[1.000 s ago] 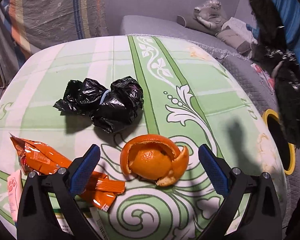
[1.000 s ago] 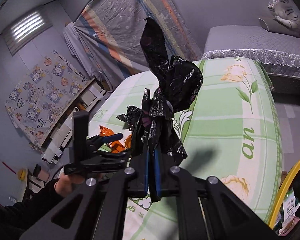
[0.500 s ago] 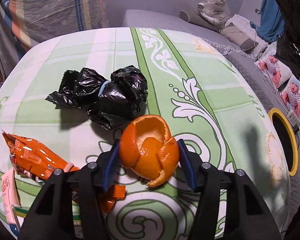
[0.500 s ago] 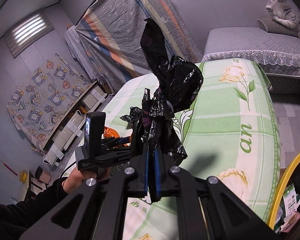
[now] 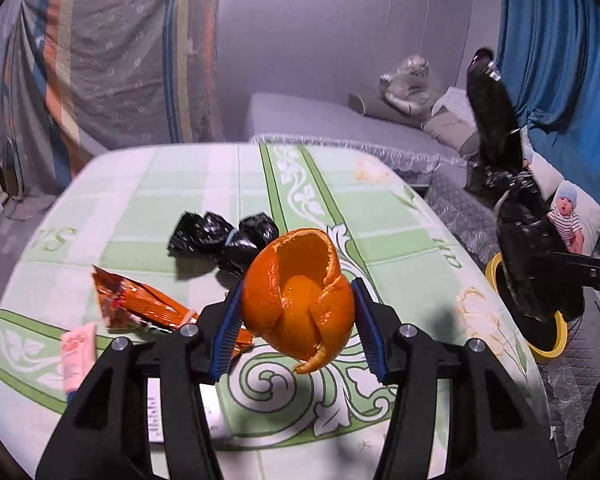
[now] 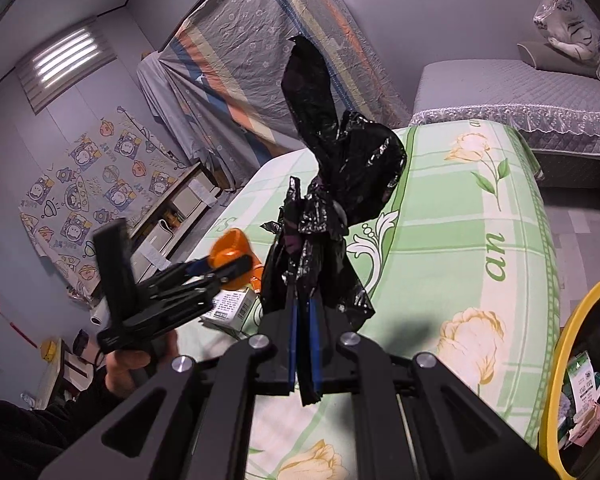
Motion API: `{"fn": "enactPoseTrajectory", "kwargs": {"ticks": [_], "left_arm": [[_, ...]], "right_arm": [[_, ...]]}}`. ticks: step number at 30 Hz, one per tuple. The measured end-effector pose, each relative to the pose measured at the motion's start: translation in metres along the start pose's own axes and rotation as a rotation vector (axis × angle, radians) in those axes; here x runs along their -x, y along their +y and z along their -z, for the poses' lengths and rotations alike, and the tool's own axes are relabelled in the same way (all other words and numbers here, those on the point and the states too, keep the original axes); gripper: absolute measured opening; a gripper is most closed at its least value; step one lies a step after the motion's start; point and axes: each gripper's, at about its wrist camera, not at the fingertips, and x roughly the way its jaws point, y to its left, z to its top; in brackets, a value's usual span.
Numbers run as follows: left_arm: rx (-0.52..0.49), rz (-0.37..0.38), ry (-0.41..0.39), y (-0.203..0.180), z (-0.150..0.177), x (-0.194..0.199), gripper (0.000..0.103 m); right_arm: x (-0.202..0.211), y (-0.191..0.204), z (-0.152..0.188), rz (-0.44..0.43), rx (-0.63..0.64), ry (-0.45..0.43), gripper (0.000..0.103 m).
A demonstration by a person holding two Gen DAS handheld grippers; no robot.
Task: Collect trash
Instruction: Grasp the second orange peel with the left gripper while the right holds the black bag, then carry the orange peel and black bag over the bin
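Note:
My left gripper (image 5: 298, 312) is shut on an orange peel (image 5: 296, 292) and holds it above the green patterned table (image 5: 400, 248). It also shows in the right wrist view (image 6: 230, 266), peel (image 6: 230, 250) in its jaws. My right gripper (image 6: 304, 320) is shut on a black plastic bag (image 6: 332, 184), held up in the air beside the table; the bag shows at the right of the left wrist view (image 5: 516, 216). A yellow-rimmed bin (image 6: 560, 364) stands at the table's right side, with trash inside.
On the table lie a crumpled black bag (image 5: 224, 236), an orange snack wrapper (image 5: 140, 306), a pink tube (image 5: 76, 352) and a white box (image 6: 230, 308). A grey bed (image 5: 340, 120) stands behind the table. A blue curtain (image 5: 560, 60) hangs at the right.
My left gripper closed on the orange peel and lifted it off the table. My right gripper kept holding the black bag in nearly the same place.

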Motion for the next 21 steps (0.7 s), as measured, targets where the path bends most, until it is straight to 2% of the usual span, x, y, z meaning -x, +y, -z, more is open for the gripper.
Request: {"fn": "enactPoseTrajectory", "kwargs": {"ticks": [10, 14, 21], "left_arm": [[-0.029, 0.036, -0.116, -0.028, -0.002, 0.053, 0.050], [-0.074, 0.048, -0.157, -0.052, -0.011, 0.061, 0.050], [-0.145, 0.130, -0.179, -0.101, -0.026, 0.057, 0.050]], "right_arm": [[0.031, -0.014, 0.013, 0.041, -0.060, -0.064, 0.005], [0.051, -0.025, 0.017, 0.063, -0.084, -0.110, 0.005], [0.087, -0.058, 0.024, 0.132, -0.148, -0.192, 0.005]]}}
